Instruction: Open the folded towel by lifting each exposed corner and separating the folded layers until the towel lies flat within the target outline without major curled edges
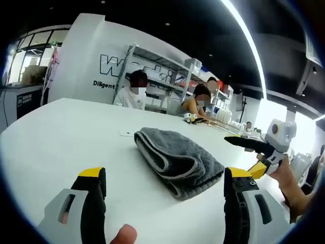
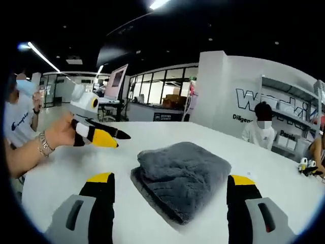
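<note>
A grey towel [image 1: 175, 158] lies folded in thick layers on the white table [image 1: 61, 137], its rolled fold edges facing my left gripper. That left gripper [image 1: 165, 175] hovers just short of the towel, jaws wide apart and holding nothing. From the right, my right gripper [image 1: 254, 155] comes in, held by a hand, beside the towel's right end. In the right gripper view the towel [image 2: 183, 173] sits between and just beyond my right gripper [image 2: 171, 179], which is open and touches nothing. The left gripper [image 2: 109, 137] hangs over the table to the towel's left.
Two people sit at the table's far side [image 1: 136, 91], with a small yellow-and-white object [image 1: 190, 118] near them. Metal shelving [image 1: 167, 71] stands behind them. A small white slip [image 1: 125, 133] lies near the towel. Another person [image 2: 20, 117] stands at the left.
</note>
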Demonstrator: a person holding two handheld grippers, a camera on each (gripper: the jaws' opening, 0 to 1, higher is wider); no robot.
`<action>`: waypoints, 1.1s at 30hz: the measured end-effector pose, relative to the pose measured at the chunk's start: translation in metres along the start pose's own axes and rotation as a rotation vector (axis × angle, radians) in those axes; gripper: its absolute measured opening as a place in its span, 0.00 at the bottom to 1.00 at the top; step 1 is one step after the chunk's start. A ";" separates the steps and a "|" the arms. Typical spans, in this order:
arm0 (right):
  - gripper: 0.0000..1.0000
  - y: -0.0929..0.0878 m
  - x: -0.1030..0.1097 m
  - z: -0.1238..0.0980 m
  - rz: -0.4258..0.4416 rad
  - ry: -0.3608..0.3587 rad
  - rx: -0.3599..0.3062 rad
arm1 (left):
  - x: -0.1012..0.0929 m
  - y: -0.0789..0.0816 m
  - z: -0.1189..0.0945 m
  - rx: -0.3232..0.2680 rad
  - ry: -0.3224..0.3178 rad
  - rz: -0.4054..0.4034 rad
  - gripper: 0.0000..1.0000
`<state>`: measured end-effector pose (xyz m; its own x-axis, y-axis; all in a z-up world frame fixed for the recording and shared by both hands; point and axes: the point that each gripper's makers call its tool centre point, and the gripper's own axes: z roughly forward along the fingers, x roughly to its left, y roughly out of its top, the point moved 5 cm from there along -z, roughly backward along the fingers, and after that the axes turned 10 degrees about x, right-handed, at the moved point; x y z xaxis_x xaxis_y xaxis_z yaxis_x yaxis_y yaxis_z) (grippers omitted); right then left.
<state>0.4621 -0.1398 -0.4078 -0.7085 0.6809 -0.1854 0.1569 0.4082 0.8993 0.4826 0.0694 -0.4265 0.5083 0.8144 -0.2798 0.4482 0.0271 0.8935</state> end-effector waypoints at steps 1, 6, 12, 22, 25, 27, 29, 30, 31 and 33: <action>0.93 0.000 0.000 0.001 -0.003 0.001 0.003 | 0.001 0.000 0.000 0.000 0.002 0.000 0.95; 0.91 -0.002 0.002 0.007 -0.002 -0.001 0.015 | 0.003 0.001 -0.001 0.005 0.015 0.005 0.95; 0.91 0.002 0.011 0.013 -0.034 0.019 0.023 | 0.009 0.002 -0.005 -0.005 0.042 0.007 0.95; 0.88 0.027 0.019 0.025 -0.037 0.052 -0.011 | 0.009 0.003 -0.007 0.021 0.082 0.046 0.95; 0.88 0.029 0.014 0.031 -0.092 -0.015 0.049 | 0.007 0.002 -0.006 0.039 0.087 0.068 0.95; 0.88 0.031 0.011 0.035 -0.113 -0.036 0.078 | 0.011 0.001 -0.006 0.051 0.107 0.077 0.95; 0.88 0.035 0.008 0.040 -0.114 -0.038 0.090 | 0.016 0.002 -0.007 0.053 0.122 0.074 0.95; 0.87 0.038 0.007 0.042 -0.113 -0.039 0.090 | 0.018 0.002 -0.008 0.052 0.124 0.071 0.95; 0.87 0.039 0.006 0.045 -0.109 -0.043 0.093 | 0.020 0.002 -0.009 0.047 0.124 0.062 0.95; 0.86 0.041 0.003 0.049 -0.109 -0.058 0.108 | 0.023 0.002 -0.010 0.044 0.121 0.045 0.95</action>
<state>0.4999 -0.0908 -0.3910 -0.6848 0.6618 -0.3051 0.1566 0.5426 0.8253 0.4881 0.0939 -0.4279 0.4378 0.8781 -0.1930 0.4601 -0.0344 0.8872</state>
